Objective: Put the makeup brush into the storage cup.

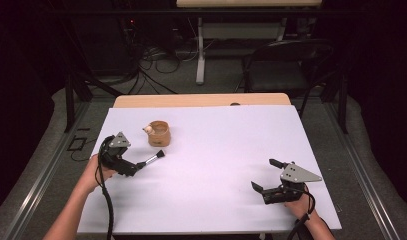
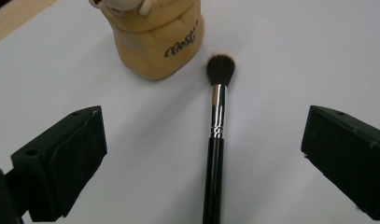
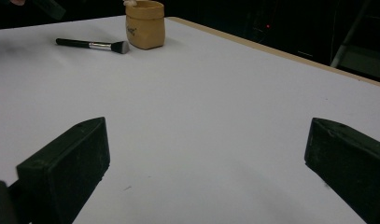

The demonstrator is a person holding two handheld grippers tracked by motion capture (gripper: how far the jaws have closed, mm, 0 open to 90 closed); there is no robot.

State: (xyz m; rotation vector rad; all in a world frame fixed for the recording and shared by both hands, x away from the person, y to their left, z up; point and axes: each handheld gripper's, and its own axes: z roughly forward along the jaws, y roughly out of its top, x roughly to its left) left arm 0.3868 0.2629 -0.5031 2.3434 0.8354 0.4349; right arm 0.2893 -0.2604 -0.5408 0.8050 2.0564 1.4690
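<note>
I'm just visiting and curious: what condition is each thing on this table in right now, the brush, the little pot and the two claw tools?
Brush: lying flat on the white table top, between the open jaws, not gripped, bristles near the pot.
Tan pot: upright, something pale sticking out at the rim.
Left gripper: open, jaws either side of the brush handle.
Right gripper: open, holding nothing, over bare table.
</note>
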